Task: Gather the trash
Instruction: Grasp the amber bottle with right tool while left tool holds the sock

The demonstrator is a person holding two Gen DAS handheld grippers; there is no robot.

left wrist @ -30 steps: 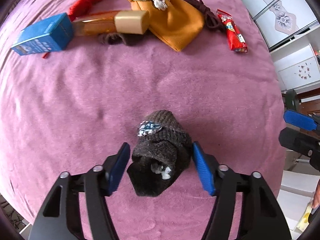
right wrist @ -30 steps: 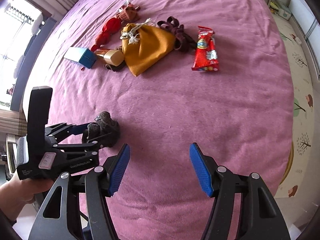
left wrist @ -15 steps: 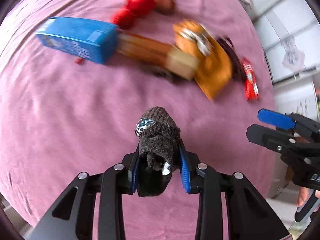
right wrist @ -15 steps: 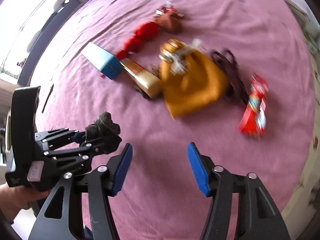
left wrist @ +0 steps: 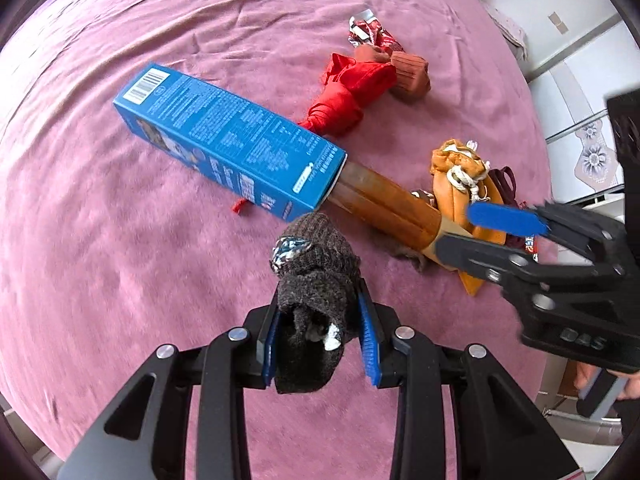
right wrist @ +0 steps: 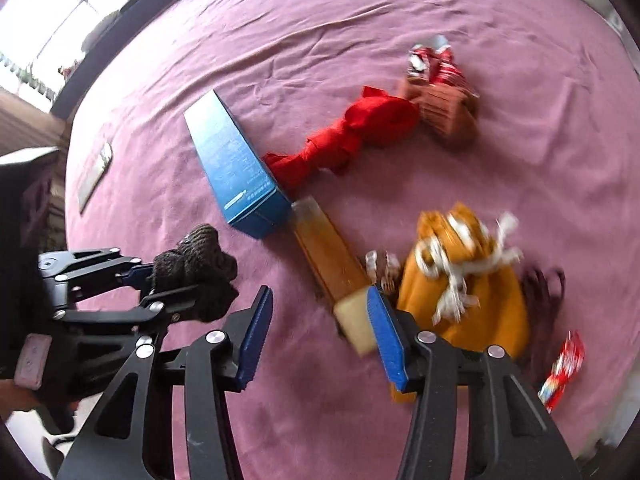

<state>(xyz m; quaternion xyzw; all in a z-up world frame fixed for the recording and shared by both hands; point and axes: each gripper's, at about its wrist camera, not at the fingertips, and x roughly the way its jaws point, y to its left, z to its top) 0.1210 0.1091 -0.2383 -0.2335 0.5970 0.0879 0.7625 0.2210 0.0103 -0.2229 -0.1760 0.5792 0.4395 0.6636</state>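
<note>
Closed since 1 second back: left hand-held gripper (left wrist: 320, 334), pads now clamped on dark knitted sock (left wrist: 316, 280) with foil wrapper (left wrist: 290, 249) tucked in its fold, lifted clear of purple bed cover (left wrist: 120, 280). Right hand-held gripper (right wrist: 320, 336) narrowing, jaws part open and empty, hung over cap end of amber tube (right wrist: 332, 268) poking from blue box (right wrist: 236, 176). Risks: foil scrap slipping from sock; right pads snagging orange pouch (right wrist: 460, 280) just beside tube; tube sliding from box. Red snack wrapper (right wrist: 562, 368) lying well apart.
</note>
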